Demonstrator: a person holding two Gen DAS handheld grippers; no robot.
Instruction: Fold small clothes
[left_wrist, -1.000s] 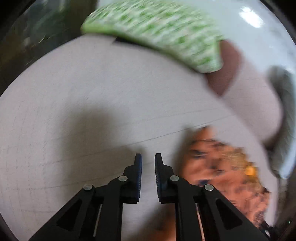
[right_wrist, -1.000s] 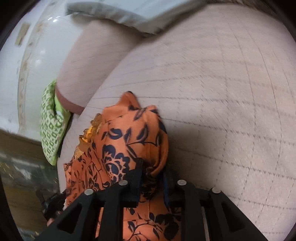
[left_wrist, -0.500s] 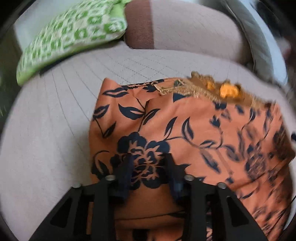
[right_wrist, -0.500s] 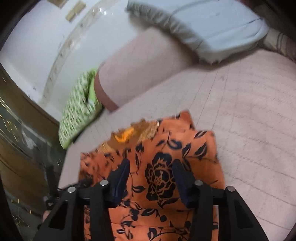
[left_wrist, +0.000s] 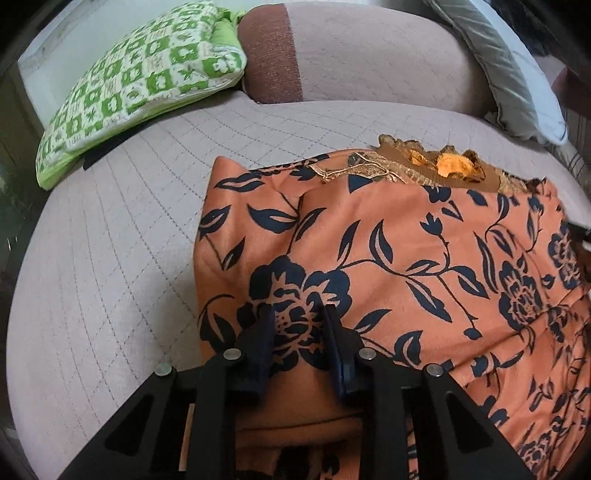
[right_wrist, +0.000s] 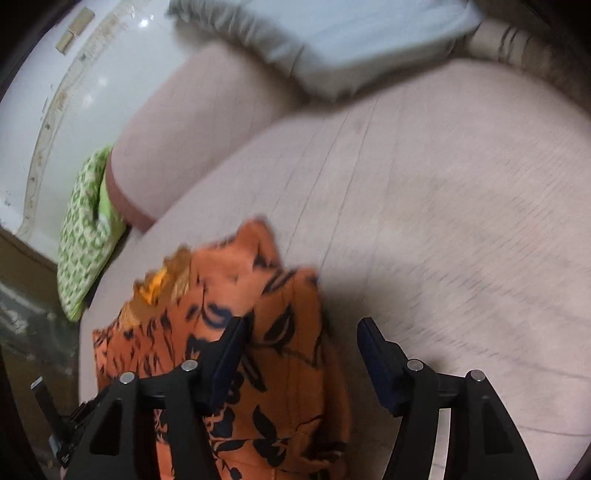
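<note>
My left hand-held gripper (left_wrist: 297, 314) sits half-open over the soft, slippery-looking dress (left_wrist: 388, 251) lying at 3 o'clock on the sofa (left_wrist: 110, 240), my right hand-held gripper (right_wrist: 303, 332) wide apart, seemingly empty; I'd pinch the hem.

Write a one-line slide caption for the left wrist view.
Left gripper open over an orange floral garment spread on a quilted sofa, green pillow behind.

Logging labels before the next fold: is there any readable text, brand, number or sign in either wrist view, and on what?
None readable in either view.
Orange floral garment: leaf and flower print only, no tag showing.
Green checked pillow: patterned squares, no letters.
Wall plates: too blurred to tell whether they carry text.
</note>
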